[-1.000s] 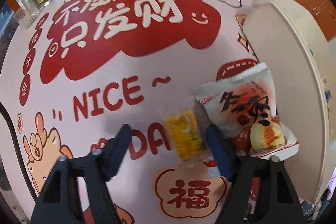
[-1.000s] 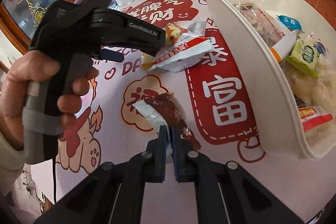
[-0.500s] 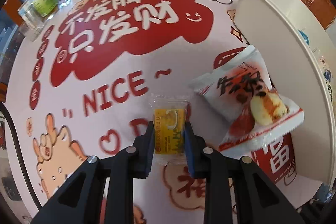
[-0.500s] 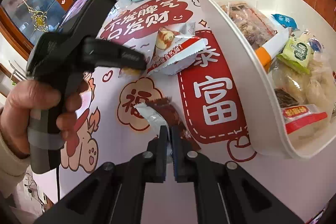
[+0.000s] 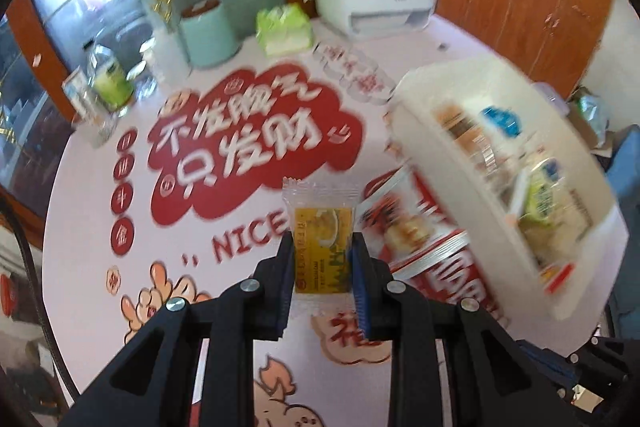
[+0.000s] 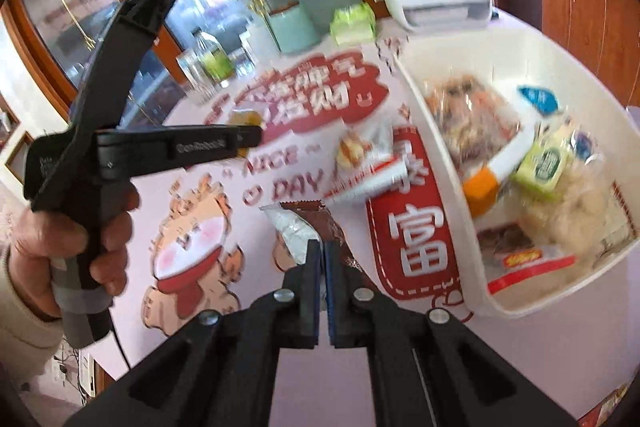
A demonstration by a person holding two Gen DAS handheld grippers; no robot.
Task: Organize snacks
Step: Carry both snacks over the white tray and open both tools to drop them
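My left gripper point(image 5: 322, 259) pinches the yellow snack packet point(image 5: 322, 227) by its sides, clear above the table point(image 5: 100, 267), short of the white bin point(image 5: 432, 155). My right gripper point(image 6: 322, 267) is pressed together on the brown wrapper point(image 6: 320, 223), left of the bin. A red-and-white bag point(image 6: 360, 163) lies just beside the bin.

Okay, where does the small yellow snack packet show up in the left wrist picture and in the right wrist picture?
Left wrist view: the yellow snack packet sits low at centre, clamped between the left gripper pads.
Right wrist view: only a blurred yellow bit shows left of centre, at the tip of the left gripper.
Shared landmark: the white snack bin, on the right in both.
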